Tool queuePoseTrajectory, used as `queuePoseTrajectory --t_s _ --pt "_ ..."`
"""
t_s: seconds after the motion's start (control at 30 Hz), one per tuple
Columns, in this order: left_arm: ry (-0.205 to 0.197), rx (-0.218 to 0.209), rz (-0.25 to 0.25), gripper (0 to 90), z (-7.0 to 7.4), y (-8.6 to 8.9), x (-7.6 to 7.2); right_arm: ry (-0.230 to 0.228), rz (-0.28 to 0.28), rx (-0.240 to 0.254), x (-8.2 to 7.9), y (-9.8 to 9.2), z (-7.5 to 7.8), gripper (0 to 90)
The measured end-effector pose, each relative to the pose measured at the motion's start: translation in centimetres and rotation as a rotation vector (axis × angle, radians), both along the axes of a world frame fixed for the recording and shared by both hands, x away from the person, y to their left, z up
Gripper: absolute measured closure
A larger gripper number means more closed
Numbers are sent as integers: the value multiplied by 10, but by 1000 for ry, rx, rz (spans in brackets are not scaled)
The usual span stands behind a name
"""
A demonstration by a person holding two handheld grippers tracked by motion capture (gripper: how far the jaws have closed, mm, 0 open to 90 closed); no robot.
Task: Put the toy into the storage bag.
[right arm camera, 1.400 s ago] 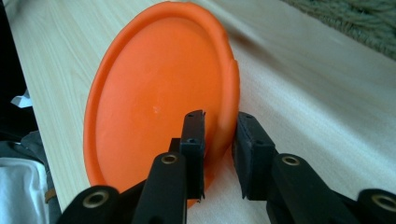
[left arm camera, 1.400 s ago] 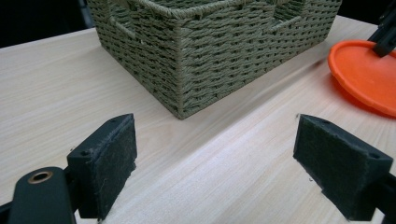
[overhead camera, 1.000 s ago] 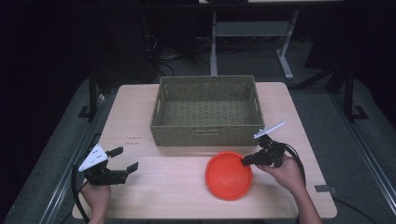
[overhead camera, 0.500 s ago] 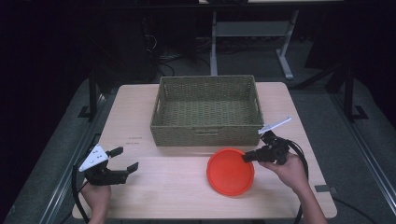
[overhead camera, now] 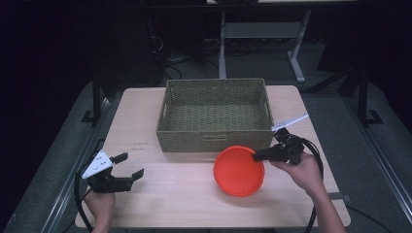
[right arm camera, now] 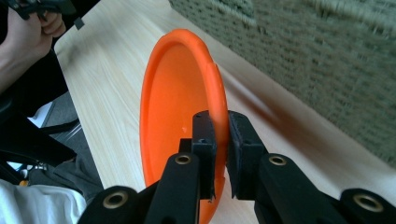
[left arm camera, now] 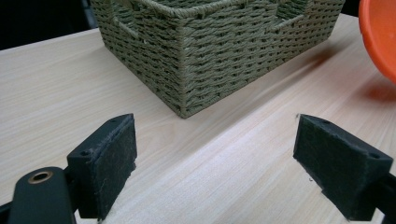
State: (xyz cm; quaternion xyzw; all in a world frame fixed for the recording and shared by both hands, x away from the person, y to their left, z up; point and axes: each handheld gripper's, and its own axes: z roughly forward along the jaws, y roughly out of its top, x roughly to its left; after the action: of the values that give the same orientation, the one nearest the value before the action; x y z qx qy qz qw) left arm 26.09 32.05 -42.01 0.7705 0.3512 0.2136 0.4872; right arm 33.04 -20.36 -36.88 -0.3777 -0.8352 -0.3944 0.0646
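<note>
Since the earlier frames the orange plate (overhead camera: 239,170) has shifted toward the woven basket (overhead camera: 216,114), its far edge now at the foot of the basket's front wall; the right gripper (overhead camera: 260,155) has travelled with it. The left gripper (overhead camera: 132,166) has not changed place.

Right gripper: jaws clenched on the rim of the orange plate. In the right gripper view the rim passes between the two black pads (right arm camera: 205,140), one pad on the inner face, the other on the outer. The plate extends away from the fingertips, tilted on edge; the basket wall stands just beyond and to one side of it.

Left gripper: jaws spread wide, grasping nothing. In the left gripper view bare table (left arm camera: 224,168) lies between the pads (left arm camera: 114,158). The basket's near corner stands ahead of the fingertips, apart from them. An edge of the plate appears beyond the far pad.

The person's left hand (overhead camera: 99,206) grips the left gripper near the table's front edge.
</note>
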Motion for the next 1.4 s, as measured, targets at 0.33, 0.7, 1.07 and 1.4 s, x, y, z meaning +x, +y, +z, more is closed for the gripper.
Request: queuePoseTrajectory --t_s 0.33,0.7,1.07,1.4 --pt "1 0 1 126 0 0 0 -37 -4 17 8 2 31 823" --pt "-1 -6 2 126 0 1 0 -61 1 11 19 11 57 823" --pt "-4 22 -11 126 0 -5 0 -55 14 16 34 18 73 823" --pt "-9 17 -12 126 1 -4 0 -57 1 20 46 22 84 823"
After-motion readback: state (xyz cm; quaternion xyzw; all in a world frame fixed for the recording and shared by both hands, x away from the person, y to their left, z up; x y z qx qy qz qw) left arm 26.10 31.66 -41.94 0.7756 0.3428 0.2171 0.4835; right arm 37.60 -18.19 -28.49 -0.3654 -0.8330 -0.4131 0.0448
